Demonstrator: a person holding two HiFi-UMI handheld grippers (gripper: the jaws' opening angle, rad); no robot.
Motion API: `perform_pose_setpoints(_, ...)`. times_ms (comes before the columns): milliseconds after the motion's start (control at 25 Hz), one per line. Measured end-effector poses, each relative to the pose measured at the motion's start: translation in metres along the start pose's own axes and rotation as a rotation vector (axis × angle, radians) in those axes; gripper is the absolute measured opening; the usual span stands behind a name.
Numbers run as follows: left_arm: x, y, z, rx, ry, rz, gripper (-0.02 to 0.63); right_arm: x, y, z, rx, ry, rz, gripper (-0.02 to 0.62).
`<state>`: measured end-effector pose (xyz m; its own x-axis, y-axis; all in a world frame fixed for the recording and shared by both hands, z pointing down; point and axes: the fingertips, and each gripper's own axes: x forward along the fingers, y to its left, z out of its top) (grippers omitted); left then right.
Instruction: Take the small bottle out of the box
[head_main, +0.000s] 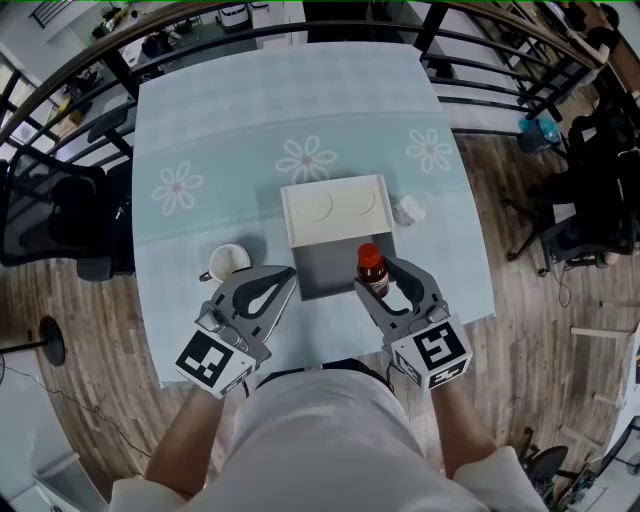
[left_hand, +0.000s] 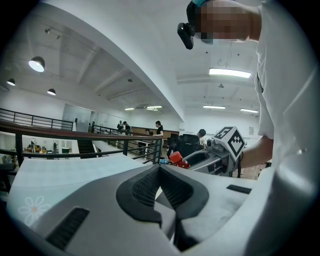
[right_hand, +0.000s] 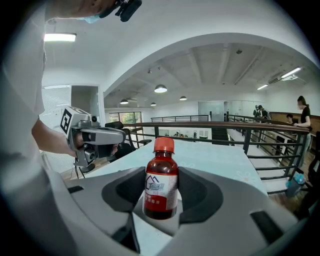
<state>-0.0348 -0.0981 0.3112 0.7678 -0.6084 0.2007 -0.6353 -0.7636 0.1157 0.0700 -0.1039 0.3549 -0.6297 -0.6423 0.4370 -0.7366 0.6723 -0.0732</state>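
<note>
A small brown bottle (head_main: 372, 269) with a red cap and a red-and-white label stands upright between the jaws of my right gripper (head_main: 382, 279), which is shut on it. It is over the front right corner of the box (head_main: 322, 270), a grey tray with its white lid (head_main: 335, 208) folded back. In the right gripper view the bottle (right_hand: 161, 187) fills the gap between the pads (right_hand: 201, 192). My left gripper (head_main: 284, 278) hovers at the box's front left corner, jaws shut and empty. In its own view the left gripper (left_hand: 160, 169) has its tips together.
The table (head_main: 250, 120) wears a pale blue cloth with flower prints. A white cup (head_main: 229, 262) sits just left of the left gripper. A crumpled white wad (head_main: 408, 210) lies right of the lid. Black chairs (head_main: 50, 215) flank the table; a railing (head_main: 480, 40) curves behind.
</note>
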Motion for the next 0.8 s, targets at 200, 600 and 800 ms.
perform_pose_setpoints(200,0.0017,0.0000,-0.0025,-0.005,-0.002,0.001,0.006,-0.0004,-0.0007,-0.0012,-0.006,0.005,0.001,0.218)
perform_pose_setpoints(600,-0.0013,0.0014,-0.0022,-0.009,-0.007,-0.003,0.006,0.0007,0.0036,0.0005,-0.018,0.014,0.002,0.218)
perform_pose_setpoints(800,0.0004,0.0015,-0.0038,-0.007,-0.005,-0.005,0.006,0.0019,0.0027,-0.0009,-0.018,0.014,0.003,0.218)
